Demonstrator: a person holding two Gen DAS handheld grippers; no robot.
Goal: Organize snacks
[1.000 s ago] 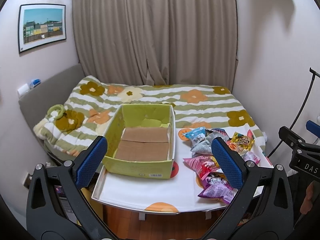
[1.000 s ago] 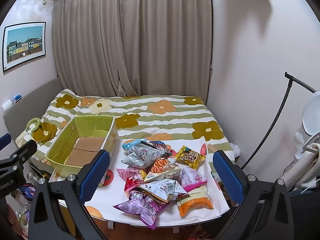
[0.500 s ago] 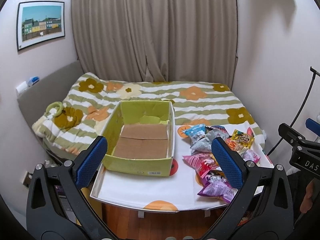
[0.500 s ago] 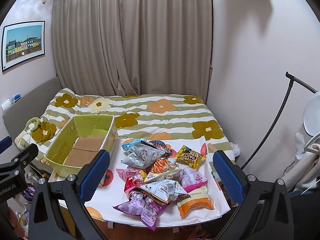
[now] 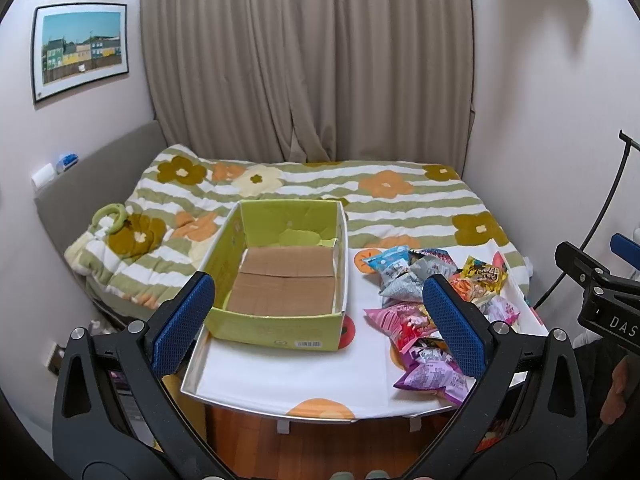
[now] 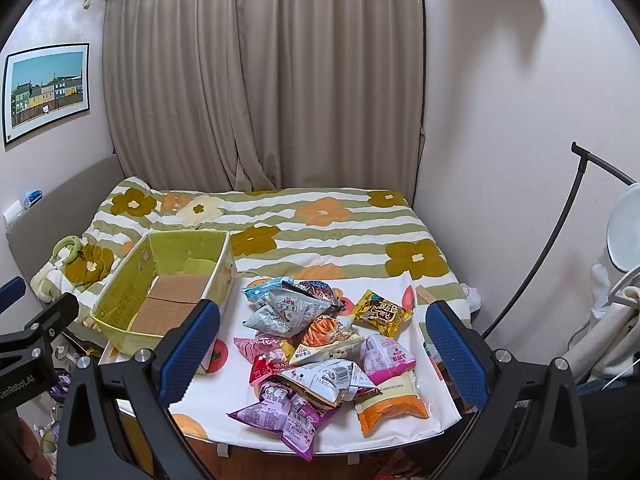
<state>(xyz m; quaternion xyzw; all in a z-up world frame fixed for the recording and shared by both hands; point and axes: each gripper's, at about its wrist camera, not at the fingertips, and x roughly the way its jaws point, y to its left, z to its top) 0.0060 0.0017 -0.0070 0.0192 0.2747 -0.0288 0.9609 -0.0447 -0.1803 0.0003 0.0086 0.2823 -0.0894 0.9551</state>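
The table point(image 6: 208, 432) stands at the foot of a bed point(image 6: 320, 216). On the table the green box point(image 5: 280, 276), the landmark here, sits empty, and the snack packets point(image 6: 320, 344) lie heaped to its right. Both hand-held grippers, left point(image 5: 320, 320) and right point(image 6: 320, 352), hover short of the box with jaws spread, holding nothing. Sorting seems not yet begun; the next move likely calls for the right one to descend and pinch a top packet.
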